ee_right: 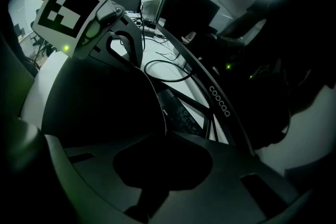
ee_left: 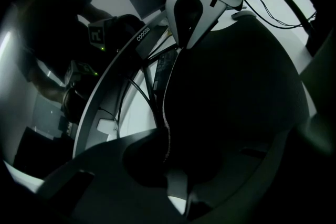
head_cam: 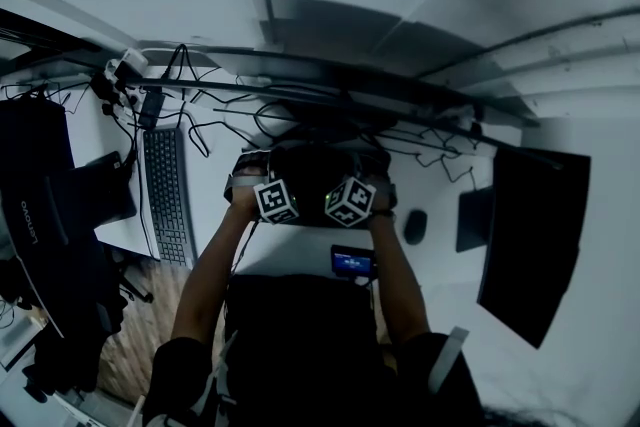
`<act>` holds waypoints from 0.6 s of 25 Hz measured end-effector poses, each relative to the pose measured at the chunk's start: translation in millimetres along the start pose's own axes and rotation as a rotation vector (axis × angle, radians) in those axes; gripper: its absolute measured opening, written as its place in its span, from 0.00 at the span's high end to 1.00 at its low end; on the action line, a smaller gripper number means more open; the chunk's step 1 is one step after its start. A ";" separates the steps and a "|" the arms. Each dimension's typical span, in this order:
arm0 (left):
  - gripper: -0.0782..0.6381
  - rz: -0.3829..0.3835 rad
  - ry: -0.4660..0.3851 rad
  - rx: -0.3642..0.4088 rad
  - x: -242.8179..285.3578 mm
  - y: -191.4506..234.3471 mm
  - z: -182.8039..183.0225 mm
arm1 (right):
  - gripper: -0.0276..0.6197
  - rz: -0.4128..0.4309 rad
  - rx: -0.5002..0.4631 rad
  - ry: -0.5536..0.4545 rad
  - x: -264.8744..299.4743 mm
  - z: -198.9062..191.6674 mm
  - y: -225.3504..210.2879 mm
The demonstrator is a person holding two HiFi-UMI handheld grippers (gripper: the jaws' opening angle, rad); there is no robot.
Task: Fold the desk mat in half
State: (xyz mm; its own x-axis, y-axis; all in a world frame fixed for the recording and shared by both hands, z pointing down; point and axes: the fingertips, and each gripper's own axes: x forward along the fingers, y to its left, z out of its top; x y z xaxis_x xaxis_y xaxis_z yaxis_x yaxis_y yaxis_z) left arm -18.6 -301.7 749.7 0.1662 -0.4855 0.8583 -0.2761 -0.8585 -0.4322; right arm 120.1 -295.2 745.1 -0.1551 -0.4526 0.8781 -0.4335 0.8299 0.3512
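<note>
I am gripping the mat (ee_left: pixel 236 113) by its stitched edge in the left hand-held gripper (ee_left: pixel 169 170) and right hand-held gripper (ee_right: pixel 163 149), side by side, sheet spanning between them.

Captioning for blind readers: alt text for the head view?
A person's left tongs and right tongs, side by side, grip a dark desk mat over a white desk. A keyboard lies left of it, a mouse and a dark monitor right.

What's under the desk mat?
Only white desk shows around the desk mat, held at its edge by the left gripper and right gripper. Whatever lies beneath it is covered.
</note>
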 end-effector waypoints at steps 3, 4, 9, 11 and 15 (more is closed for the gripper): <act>0.86 0.021 0.004 0.006 5.8 1.9 -1.4 | 0.93 -0.008 -0.005 0.003 2.8 1.3 -2.9; 0.86 0.023 0.008 0.010 7.1 2.1 -2.1 | 0.93 -0.011 -0.005 0.004 3.2 2.2 -4.0; 0.84 0.064 0.037 0.000 12.4 9.5 -7.0 | 0.93 -0.010 0.007 0.017 10.3 -1.2 -2.7; 0.83 0.073 0.034 -0.013 12.9 10.3 -7.0 | 0.93 -0.006 0.020 0.017 12.6 -1.0 -2.7; 0.80 0.099 0.038 -0.010 11.8 13.3 -8.3 | 0.89 -0.026 0.040 0.024 15.4 -1.4 -6.1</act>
State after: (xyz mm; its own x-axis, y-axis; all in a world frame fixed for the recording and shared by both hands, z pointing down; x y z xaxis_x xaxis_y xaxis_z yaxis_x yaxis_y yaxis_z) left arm -28.1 -317.4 756.4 0.1021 -0.5614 0.8212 -0.2989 -0.8047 -0.5130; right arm 121.6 -306.8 757.0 -0.1224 -0.4660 0.8763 -0.4721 0.8040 0.3616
